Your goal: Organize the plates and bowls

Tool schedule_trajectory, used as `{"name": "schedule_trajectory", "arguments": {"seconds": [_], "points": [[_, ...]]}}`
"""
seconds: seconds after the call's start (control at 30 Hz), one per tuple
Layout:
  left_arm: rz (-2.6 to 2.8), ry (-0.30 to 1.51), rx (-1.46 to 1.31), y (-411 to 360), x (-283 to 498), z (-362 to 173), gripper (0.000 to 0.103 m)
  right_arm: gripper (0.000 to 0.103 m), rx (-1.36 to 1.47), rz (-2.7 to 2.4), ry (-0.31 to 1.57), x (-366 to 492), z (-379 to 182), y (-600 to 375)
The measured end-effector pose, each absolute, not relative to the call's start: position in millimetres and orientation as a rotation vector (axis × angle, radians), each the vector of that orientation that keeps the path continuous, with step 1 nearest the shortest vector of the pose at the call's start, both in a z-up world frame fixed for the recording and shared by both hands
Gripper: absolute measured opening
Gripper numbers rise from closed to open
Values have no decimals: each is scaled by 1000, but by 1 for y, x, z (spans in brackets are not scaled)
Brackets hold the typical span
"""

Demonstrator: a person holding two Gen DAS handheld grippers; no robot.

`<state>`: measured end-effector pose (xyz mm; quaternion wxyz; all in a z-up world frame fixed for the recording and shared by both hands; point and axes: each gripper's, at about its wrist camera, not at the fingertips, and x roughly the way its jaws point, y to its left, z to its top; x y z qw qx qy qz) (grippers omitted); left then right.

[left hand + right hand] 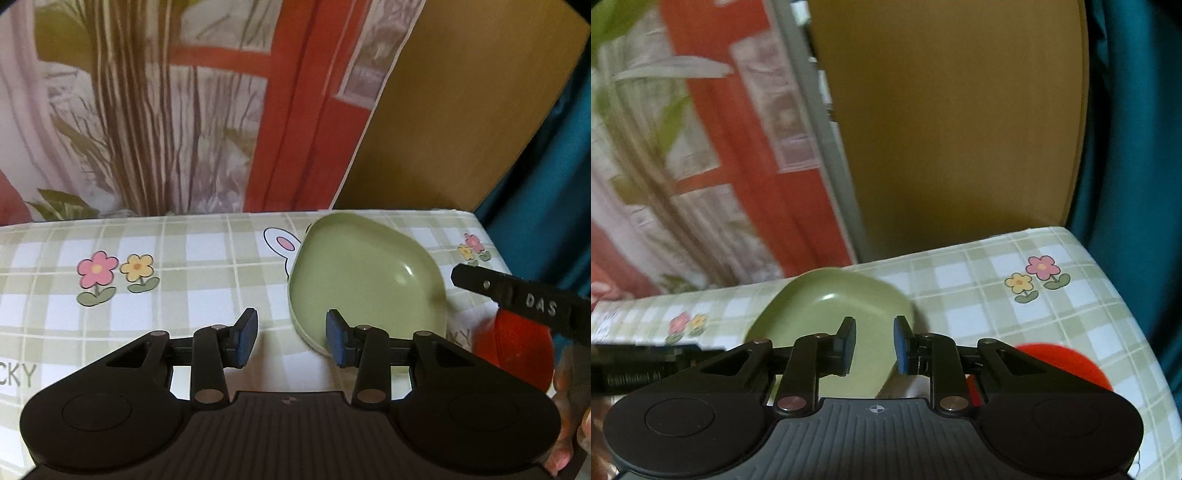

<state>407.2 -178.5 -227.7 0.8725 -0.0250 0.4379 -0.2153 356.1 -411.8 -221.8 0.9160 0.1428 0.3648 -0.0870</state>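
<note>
A shallow pale-green dish lies on the checked tablecloth near the table's far right corner, also visible in the right wrist view as the green dish. My left gripper hovers at its near left rim, jaws open with only cloth between them. My right gripper is over the dish's near right part, its blue pads a narrow gap apart and pressing on nothing. A red dish sits right of the green one, half hidden by the right gripper's finger. The same red dish shows behind my right gripper's linkage.
The table's right edge drops off beside a teal curtain. A brown board and a printed red-and-white curtain stand behind the far edge. The cloth to the left carries flower prints. A person's hand holds the right gripper.
</note>
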Motion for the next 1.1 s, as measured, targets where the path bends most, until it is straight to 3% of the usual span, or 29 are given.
{"name": "schedule_trajectory", "arguments": {"seconds": [0.37,0.57,0.77,1.1], "points": [[-453,979,-78,-186,429,-251,42,22,432,-237,868,387,-254,-432],[-478,970,-113,-185,429,-253,14,19,427,-249,885,393,-258,-432],[-470,950,-78,-183,419,-245,14,11,447,-263,882,386,-255,-429],[-470,884,-54,-148,379,-203,14,11,510,-201,799,344,-219,-405]]}}
